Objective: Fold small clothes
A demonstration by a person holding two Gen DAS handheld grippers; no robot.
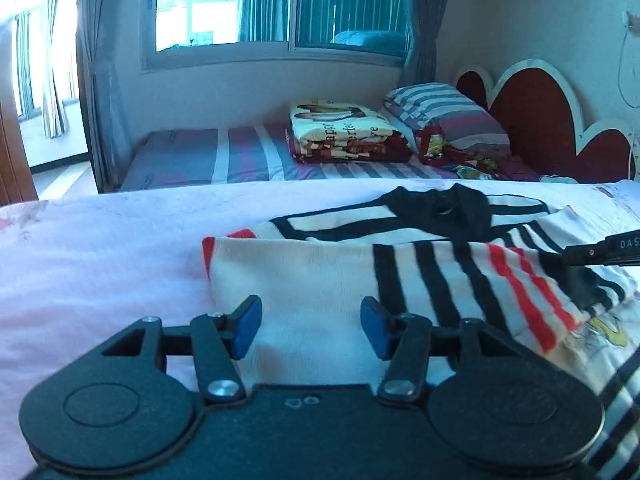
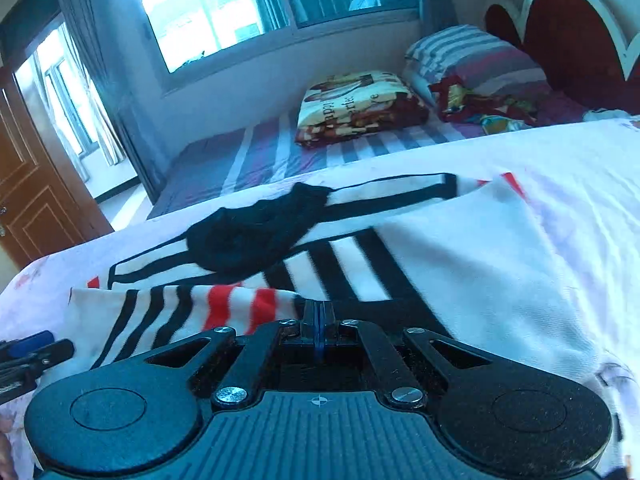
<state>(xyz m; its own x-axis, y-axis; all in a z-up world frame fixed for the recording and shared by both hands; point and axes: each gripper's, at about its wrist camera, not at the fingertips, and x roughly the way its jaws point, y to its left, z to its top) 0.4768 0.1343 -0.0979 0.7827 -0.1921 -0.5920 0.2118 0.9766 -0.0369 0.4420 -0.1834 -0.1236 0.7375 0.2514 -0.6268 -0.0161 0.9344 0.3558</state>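
The left gripper [image 1: 311, 328] hangs low over the near part of the garment, its blue-padded fingers [image 1: 246, 326] standing about halfway apart with plain white knit showing between them; the pads press on nothing. The right gripper [image 2: 319, 320] has its jaws drawn fully together, the two blue pads meeting in a thin line. Its tips sit at the edge of the striped fold, but whether any cloth is pinched between them cannot be told. In the left wrist view the right gripper's dark fingers [image 1: 600, 250] enter from the right edge, over the striped part of the garment.

The small striped shirt [image 1: 360, 264] lies spread on a pale pink sheet [image 1: 100, 248], partly folded over on itself. It is a soft, finely ribbed knit, white with bold black bars and a band of red stripes on a sleeve, red trim at one corner. A crumpled black collar [image 2: 256, 236] bunches near its middle, dull and matte against the white.

Beyond the pink surface stretches a bed sheet [image 1: 240, 156] in purple, grey and white stripes. On it rest a folded plush blanket [image 1: 344, 132] printed in cream and maroon, and a striped pillow [image 1: 448, 112] against a red scalloped headboard [image 1: 536, 120] edged in white. Farthest off are a wide window [image 1: 280, 4] with grey curtains and, in the right wrist view, a brown panelled door [image 2: 28, 184].
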